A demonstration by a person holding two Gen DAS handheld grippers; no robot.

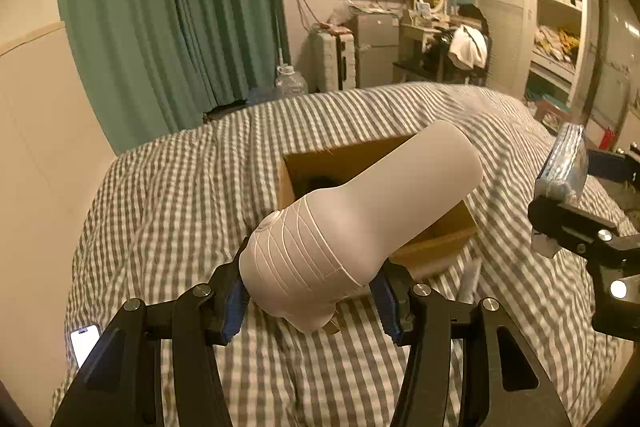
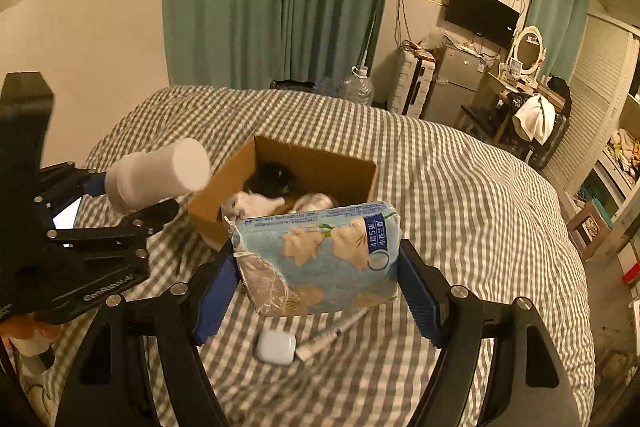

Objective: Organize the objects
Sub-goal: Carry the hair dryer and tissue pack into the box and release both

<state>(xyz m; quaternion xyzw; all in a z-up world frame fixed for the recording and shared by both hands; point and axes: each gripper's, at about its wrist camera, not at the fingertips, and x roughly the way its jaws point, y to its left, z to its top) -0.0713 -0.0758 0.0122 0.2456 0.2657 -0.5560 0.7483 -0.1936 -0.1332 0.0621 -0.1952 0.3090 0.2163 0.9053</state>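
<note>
Both tongs are loaded above the checked bedcover (image 2: 460, 187): the left gripper (image 1: 312, 297) is clamped on the ribbed end of a white bottle (image 1: 360, 223) whose far end overhangs the open cardboard box (image 2: 304, 163), and the right gripper (image 2: 320, 283) is clamped across a blue tissue pack (image 2: 320, 259) at the box's near edge. Risk, as judged: the soft pack could sag from the pads, or the 2 loads could collide over the small opening. Only the right wrist view shows items already inside the box, plus a white earbud case (image 2: 276, 347) and a thin tube (image 2: 332, 335) lying loose on the cover.
</note>
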